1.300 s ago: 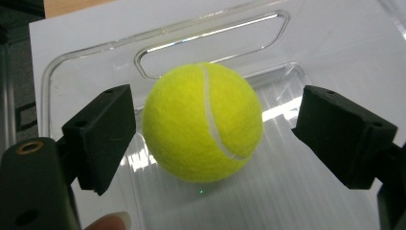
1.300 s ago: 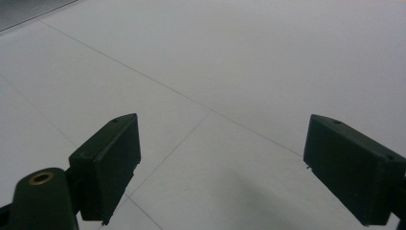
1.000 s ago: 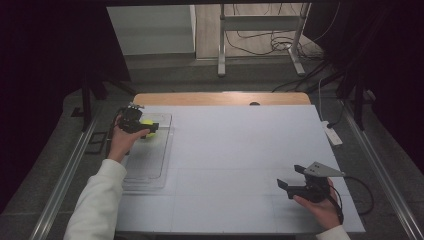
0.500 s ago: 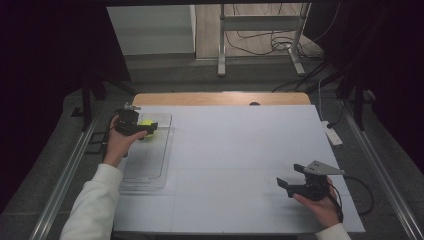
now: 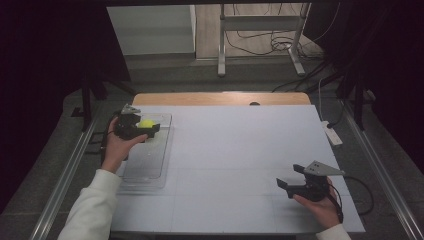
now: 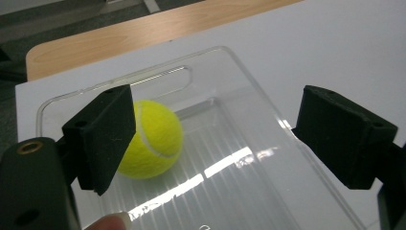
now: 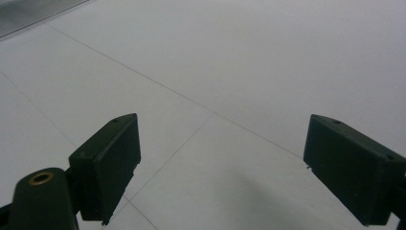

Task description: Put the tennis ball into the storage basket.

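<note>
A yellow tennis ball (image 5: pixel 146 122) lies at the far end of a clear plastic tray (image 5: pixel 145 170) on the left of the white table. In the left gripper view the ball (image 6: pixel 155 139) rests on the ribbed floor of the tray (image 6: pixel 258 158), partly behind the left jaw. My left gripper (image 6: pixel 220 112) is open wide over the tray, with the ball near its left jaw and not squeezed. In the high view the left gripper (image 5: pixel 149 131) hovers right beside the ball. My right gripper (image 5: pixel 290 176) stands open at the near right, its jaws (image 7: pixel 220 139) over bare table.
The white table top (image 5: pixel 240 150) spreads between the two hands, with a wooden strip (image 5: pixel 220 98) along its far edge. A white power strip (image 5: pixel 332 134) lies off the right edge. Metal rails run along both sides.
The left gripper has shifted only slightly by the ball at the tray's far end. The right gripper has stayed put.
</note>
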### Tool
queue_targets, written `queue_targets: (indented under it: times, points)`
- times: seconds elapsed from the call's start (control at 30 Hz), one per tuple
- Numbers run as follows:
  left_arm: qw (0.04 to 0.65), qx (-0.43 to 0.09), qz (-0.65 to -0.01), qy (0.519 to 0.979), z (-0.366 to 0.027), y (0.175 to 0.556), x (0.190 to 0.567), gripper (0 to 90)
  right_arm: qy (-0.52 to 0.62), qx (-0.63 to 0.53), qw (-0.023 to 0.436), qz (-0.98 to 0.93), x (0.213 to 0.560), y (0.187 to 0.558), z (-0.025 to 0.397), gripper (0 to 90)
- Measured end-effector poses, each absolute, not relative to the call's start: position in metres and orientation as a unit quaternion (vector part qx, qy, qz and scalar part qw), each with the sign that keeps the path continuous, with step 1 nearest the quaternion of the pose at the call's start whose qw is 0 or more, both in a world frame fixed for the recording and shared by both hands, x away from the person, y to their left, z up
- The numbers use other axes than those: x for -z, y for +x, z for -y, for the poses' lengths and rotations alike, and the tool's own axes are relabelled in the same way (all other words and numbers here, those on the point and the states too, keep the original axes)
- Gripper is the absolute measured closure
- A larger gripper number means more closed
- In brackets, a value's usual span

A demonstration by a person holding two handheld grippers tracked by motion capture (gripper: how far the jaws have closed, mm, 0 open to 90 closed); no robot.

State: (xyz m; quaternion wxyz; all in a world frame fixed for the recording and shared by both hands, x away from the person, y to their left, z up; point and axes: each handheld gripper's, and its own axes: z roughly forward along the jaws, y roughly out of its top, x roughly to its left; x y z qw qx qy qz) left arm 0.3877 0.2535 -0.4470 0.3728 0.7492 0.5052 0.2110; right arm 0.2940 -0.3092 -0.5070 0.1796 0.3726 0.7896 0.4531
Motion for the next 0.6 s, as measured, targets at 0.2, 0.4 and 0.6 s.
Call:
queue_targets:
  times: [0.2,0.4,0.6]
  points:
    - [0.39,-0.214,-0.484,0.753,-0.245,0.373,0.438,14.6,0.374,-0.451,0.184,-0.789,0.506,0.292,0.31,13.0]
    - [0.413,-0.21,-0.47,0.751,-0.242,0.357,0.431,14.7,0.374,-0.45,0.184,-0.79,0.506,0.292,0.309,12.9]
    - [0.438,-0.197,-0.46,0.747,-0.241,0.337,0.431,14.5,0.375,-0.448,0.187,-0.79,0.506,0.29,0.309,12.9]
